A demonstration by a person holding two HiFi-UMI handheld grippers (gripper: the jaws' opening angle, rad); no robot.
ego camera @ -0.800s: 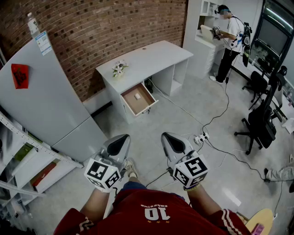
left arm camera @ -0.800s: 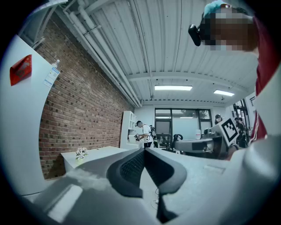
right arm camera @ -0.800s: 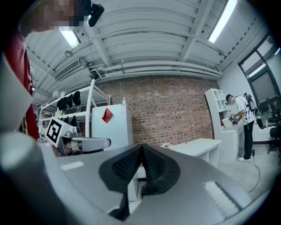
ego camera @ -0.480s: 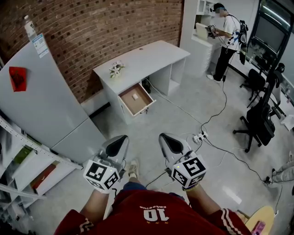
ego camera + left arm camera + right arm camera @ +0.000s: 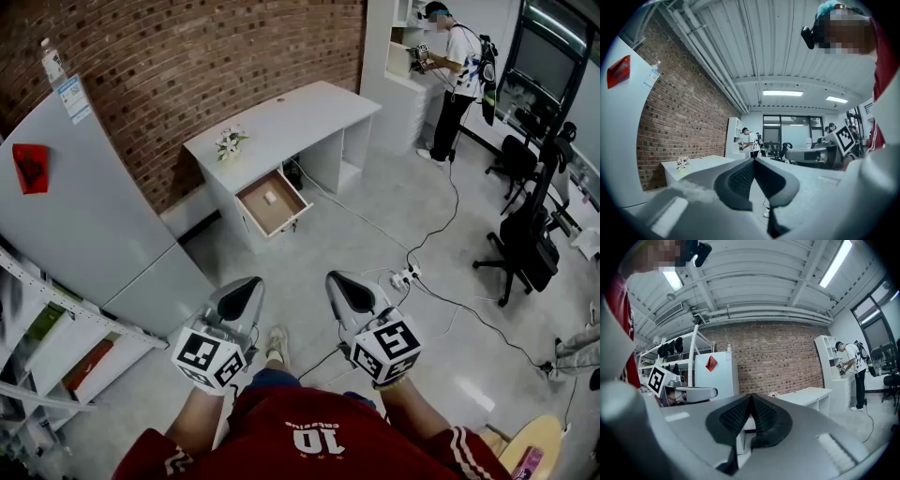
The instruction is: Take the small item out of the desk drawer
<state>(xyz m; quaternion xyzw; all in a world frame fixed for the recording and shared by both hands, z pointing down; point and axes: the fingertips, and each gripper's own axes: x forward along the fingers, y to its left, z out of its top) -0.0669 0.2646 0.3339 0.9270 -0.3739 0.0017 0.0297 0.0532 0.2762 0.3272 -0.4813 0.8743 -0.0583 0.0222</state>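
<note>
A white desk (image 5: 300, 117) stands against the brick wall, far ahead of me. Its wooden drawer (image 5: 273, 202) is pulled open, and a small white item (image 5: 270, 197) lies inside it. My left gripper (image 5: 240, 298) and right gripper (image 5: 349, 292) are held low in front of my body, well short of the desk. Both are shut with nothing between the jaws. In the left gripper view the jaws (image 5: 753, 176) meet with the desk (image 5: 701, 165) off to the left. The right gripper view shows its closed jaws (image 5: 751, 413) and the desk (image 5: 808, 394) behind them.
A grey cabinet (image 5: 84, 197) and shelving (image 5: 56, 328) stand at the left. Small flowers (image 5: 228, 142) sit on the desk. Cables and a power strip (image 5: 406, 277) lie on the floor. Office chairs (image 5: 525, 234) are at the right, and a person (image 5: 457, 75) stands at white shelves far back.
The desk and drawer have drifted slightly up and left in the head view. Both grippers stay shut in the same place before me.
</note>
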